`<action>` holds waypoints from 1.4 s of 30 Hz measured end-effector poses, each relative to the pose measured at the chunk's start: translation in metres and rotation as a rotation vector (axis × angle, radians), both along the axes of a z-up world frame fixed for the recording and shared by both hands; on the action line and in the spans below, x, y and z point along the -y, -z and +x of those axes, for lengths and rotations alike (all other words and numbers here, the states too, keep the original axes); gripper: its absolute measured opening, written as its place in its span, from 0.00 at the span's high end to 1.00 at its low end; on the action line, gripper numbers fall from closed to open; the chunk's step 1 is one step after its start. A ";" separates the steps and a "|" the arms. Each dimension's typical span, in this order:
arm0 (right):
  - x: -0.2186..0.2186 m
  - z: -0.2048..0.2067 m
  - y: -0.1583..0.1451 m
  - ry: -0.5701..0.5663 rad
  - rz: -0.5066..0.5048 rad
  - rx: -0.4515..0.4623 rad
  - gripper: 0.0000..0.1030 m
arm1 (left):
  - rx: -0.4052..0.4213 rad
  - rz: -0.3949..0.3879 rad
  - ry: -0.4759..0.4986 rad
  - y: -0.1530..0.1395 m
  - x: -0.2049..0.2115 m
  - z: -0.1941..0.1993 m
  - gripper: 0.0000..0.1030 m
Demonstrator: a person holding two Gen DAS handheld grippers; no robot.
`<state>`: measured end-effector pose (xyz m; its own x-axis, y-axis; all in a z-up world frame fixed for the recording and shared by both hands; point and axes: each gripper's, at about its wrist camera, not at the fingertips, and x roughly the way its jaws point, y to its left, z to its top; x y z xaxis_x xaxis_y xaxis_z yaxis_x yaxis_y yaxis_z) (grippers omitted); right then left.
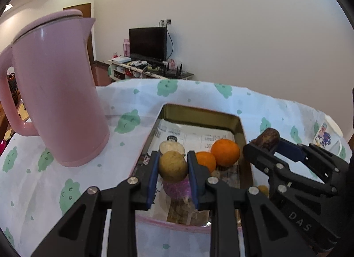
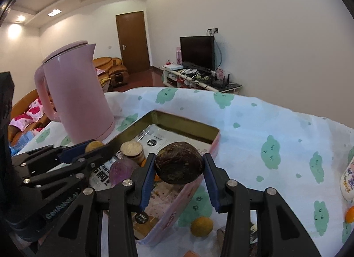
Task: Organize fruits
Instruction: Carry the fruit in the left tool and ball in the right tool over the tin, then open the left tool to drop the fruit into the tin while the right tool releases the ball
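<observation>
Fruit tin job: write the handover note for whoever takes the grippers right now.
Left gripper: shut on a yellowish round fruit, above the tin.
Right gripper: shut on a dark brown round fruit, over the tin's near corner.
Done: two oranges, a purple-cut piece and a pale-cut piece lie in the tin.
Left: set both held fruits down, then collect the small yellow fruit lying on the cloth.

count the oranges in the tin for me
2. Both sit side by side in the tin on its right side: the bigger orange farther back, the smaller orange nearer. More may be hidden behind the hand-held grippers.
</observation>
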<state>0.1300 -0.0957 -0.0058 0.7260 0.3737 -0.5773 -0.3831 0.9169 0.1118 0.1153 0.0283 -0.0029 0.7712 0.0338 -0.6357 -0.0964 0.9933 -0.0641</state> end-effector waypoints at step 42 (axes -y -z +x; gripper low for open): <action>-0.006 -0.001 0.014 -0.123 0.030 -0.066 0.56 | -0.047 -0.045 0.030 0.011 -0.005 0.003 0.71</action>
<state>0.1286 -0.0896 -0.0200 0.6343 0.4752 -0.6098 -0.4830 0.8595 0.1674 0.1179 0.0334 -0.0135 0.7406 -0.0177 -0.6717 -0.0710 0.9920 -0.1045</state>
